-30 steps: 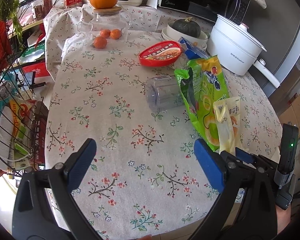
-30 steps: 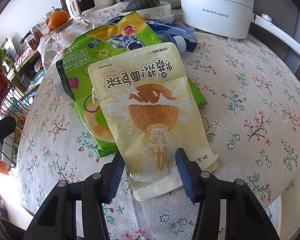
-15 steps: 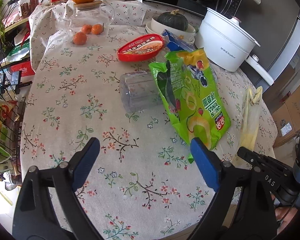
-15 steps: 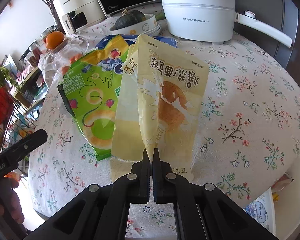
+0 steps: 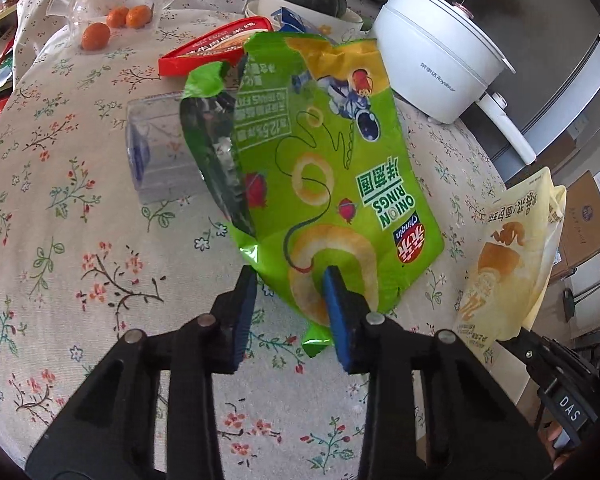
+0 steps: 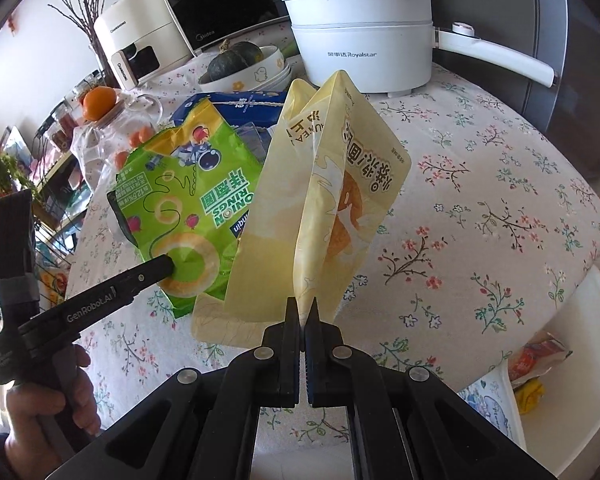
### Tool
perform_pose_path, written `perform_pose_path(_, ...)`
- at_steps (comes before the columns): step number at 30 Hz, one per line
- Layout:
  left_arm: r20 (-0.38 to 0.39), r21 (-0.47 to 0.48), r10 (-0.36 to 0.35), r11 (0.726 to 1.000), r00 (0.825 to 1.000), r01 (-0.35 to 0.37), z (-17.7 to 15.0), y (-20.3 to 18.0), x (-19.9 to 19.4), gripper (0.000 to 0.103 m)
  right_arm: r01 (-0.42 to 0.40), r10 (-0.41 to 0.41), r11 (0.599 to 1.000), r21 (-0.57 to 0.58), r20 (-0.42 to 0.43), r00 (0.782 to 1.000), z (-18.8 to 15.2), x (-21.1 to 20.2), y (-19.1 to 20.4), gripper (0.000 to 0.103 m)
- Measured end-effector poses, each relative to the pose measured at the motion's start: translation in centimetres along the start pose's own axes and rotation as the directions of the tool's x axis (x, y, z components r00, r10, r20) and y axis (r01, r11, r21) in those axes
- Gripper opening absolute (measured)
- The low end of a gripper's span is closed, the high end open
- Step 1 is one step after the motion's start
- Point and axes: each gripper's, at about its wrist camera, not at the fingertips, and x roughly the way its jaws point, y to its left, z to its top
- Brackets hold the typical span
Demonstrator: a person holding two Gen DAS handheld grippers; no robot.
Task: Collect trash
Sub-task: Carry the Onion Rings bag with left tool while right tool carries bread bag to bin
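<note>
I've got the yellow pouch (image 6: pixel 332 208) pinched by its bottom edge in my right gripper (image 6: pixel 303 316), jaws pressed together on it, and it stands up off the floral tablecloth (image 6: pixel 480 208), folded so its print is only partly readable. In the left wrist view the same pouch hangs at the far right, its lower end hidden behind the gripper body. My left gripper (image 5: pixel 290 280) straddles the bottom corner of the green onion-ring bag (image 5: pixel 320 152): blue pads part-way closed, one pad lying over the bag's front, the other beside its edge. I cannot tell whether they actually bite the foil. The bag's torn top gapes open, dark inside, and it lies on the cloth covering most of a clear plastic container (image 5: pixel 160 152) on its side, so I can't make out that container's far end. Behind it a red lid (image 5: pixel 216 54) peeks out, cut off by the bag, and a blue packet (image 6: pixel 236 104) is mostly buried. Further back sit the white electric pot (image 6: pixel 360 40), a dark squash in a bowl (image 6: pixel 236 62) and a glass jar with small oranges (image 5: pixel 116 12), its top cropped. Lower right, off the table, a white bin (image 6: pixel 572 384) holds wrappers I can't identify.
</note>
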Motion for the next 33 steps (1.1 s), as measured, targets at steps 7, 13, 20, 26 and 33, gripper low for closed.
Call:
perform_pose_path(7,0.061,-0.002,-0.007,1.000,0.998,0.007,0.6,-1.1,-1.4,0.010,0.009,-0.009,1.000,0.016,0.013,1.000,0.0,-1.1,-1.2,0.002)
perform_pose_path(13,0.116,0.056,-0.008,0.998,0.993,0.001,0.5,-2.1,-2.9,0.003,0.020,-0.021,0.998,0.052,0.022,1.000,0.1,-1.8,-2.5,0.002)
perform_pose_path(20,0.147,0.061,-0.042,0.998,0.988,0.033,0.5,-2.9,-4.3,0.003,0.021,-0.024,0.997,0.074,0.040,0.999,0.0,-2.9,-3.7,0.002)
perform_pose_path(26,0.165,0.083,-0.062,0.995,0.984,0.049,0.3,-4.1,-5.1,0.002,0.034,-0.039,0.995,0.093,0.048,0.998,-0.3,-3.8,-5.1,0.002)
perform_pose_path(33,0.189,0.117,-0.093,0.991,0.978,0.071,-0.2,-6.2,-6.2,0.002,0.051,-0.058,0.990,0.131,0.057,0.997,-1.0,-5.4,-7.5,0.002)
